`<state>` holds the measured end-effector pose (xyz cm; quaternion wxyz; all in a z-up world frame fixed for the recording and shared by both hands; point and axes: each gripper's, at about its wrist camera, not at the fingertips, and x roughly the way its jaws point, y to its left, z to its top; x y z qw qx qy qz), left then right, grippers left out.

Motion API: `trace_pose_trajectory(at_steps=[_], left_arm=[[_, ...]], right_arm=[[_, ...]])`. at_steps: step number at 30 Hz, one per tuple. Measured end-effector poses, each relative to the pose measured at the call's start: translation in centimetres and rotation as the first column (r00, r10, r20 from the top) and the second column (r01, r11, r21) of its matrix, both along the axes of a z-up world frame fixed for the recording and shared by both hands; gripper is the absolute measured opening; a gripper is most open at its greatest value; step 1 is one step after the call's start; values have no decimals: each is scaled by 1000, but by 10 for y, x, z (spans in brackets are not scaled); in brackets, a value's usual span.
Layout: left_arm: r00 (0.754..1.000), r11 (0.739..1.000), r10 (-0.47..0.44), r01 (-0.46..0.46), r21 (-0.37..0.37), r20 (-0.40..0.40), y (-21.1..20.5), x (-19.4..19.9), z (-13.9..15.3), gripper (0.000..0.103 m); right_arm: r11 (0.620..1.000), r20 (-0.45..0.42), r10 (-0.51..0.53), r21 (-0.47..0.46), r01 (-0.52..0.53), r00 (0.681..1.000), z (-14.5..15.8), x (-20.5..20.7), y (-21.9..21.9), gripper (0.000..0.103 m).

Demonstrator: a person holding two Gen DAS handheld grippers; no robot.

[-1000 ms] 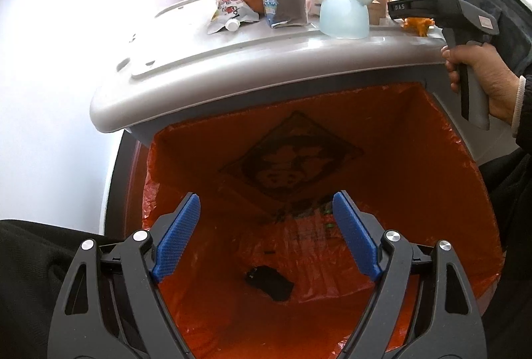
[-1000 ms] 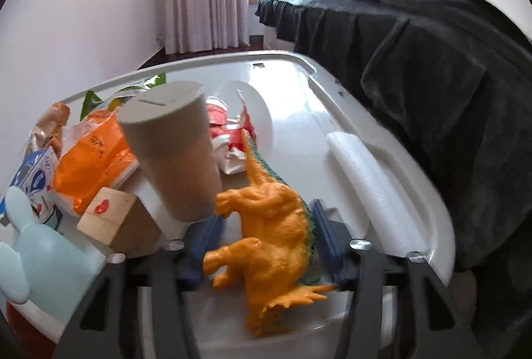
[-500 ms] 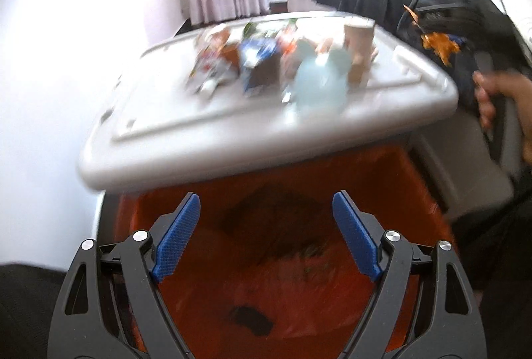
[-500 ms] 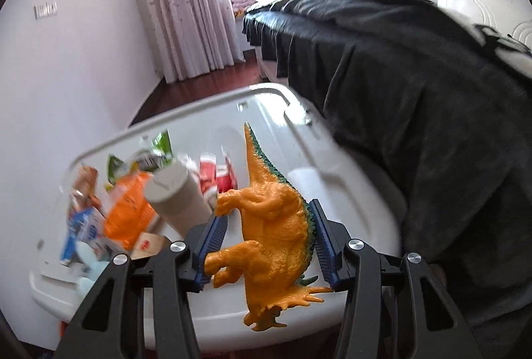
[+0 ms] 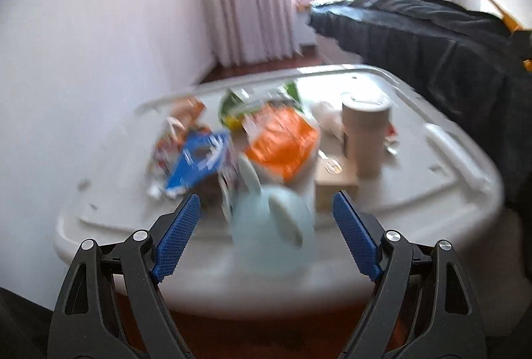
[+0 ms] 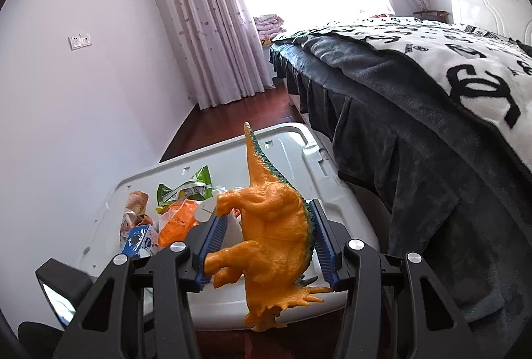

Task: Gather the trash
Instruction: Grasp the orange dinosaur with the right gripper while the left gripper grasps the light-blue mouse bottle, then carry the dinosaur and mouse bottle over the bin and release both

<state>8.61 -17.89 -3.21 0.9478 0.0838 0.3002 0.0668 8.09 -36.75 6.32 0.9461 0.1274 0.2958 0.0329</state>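
Bedroom clear-out under way: a toy dinosaur (image 6: 272,232) hangs above a grey plastic lid (image 6: 299,146) beside the dark-covered bed (image 6: 415,113).

Pinched head-down between the right gripper (image 6: 269,239) pads, the dinosaur appears lifted clear of the lid, where wrappers (image 5: 282,139), a blue carton (image 5: 196,163), a cardboard tube (image 5: 364,136), a wooden block (image 5: 334,182) and a pale blue mouse-eared dome (image 5: 272,226) wait. The left gripper (image 5: 266,236) is spread wide and empty, facing the dome. Next, seemingly, comes carrying the toy off while the free tongs close on another piece.
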Motion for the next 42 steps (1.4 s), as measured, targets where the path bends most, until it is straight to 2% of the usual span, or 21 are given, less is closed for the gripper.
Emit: trace_pose_trajectory(at_steps=[3, 7, 11, 13, 14, 16, 20, 24, 28, 31, 34, 37, 39, 42], left_arm=[[999, 999, 33, -33, 15, -14, -1, 17, -9, 80], [996, 995, 80, -83, -60, -49, 15, 30, -15, 84], [988, 991, 54, -70, -110, -144, 19, 42, -34, 86], [992, 991, 48, -62, -118, -115, 20, 41, -37, 85], [993, 991, 41, -55, -121, -109, 20, 41, -37, 80], [994, 988, -6, -11, -155, -110, 22, 42, -39, 60], [991, 979, -48, 21, -201, -128, 29, 41, -37, 59], [986, 962, -140, 113, -249, -91, 37, 22, -22, 59], [962, 925, -272, 256, -281, -18, 57, -9, 8, 59], [948, 909, -318, 307, -283, 10, 74, -34, 31, 59], [947, 916, -320, 315, -249, 22, 86, -65, 52, 59], [955, 930, -298, 289, -228, -3, 101, -98, 61, 59], [960, 938, -280, 267, -221, -26, 112, -118, 61, 59], [969, 961, -226, 204, -189, -103, 129, -149, 42, 59]], right_arm=[[1000, -16, 9, 22, -8, 1000, -5, 3, -2, 49], [1000, -24, 9, 19, -9, 1000, -9, 6, -4, 49], [1000, -38, 8, 29, -7, 999, -12, 9, -4, 49], [1000, -39, 8, 24, -7, 999, -13, 10, -4, 50], [1000, -40, 8, 16, -8, 999, -14, 11, -3, 49], [1000, -43, 6, 11, -5, 999, -15, 12, -1, 49], [1000, -51, 4, 17, -3, 999, -17, 14, 0, 50], [1000, -47, 12, 25, -11, 999, -17, 14, 2, 50], [999, -44, 23, 38, -21, 999, -16, 14, 6, 49], [999, -37, 37, 41, -35, 999, -14, 14, 15, 49], [996, -25, 78, 37, -77, 997, -12, 8, 30, 49], [991, -21, 128, 27, -127, 992, -12, -8, 51, 49], [987, -21, 161, 22, -161, 987, -15, -27, 67, 49], [977, -54, 211, 29, -209, 976, -29, -64, 93, 49]])
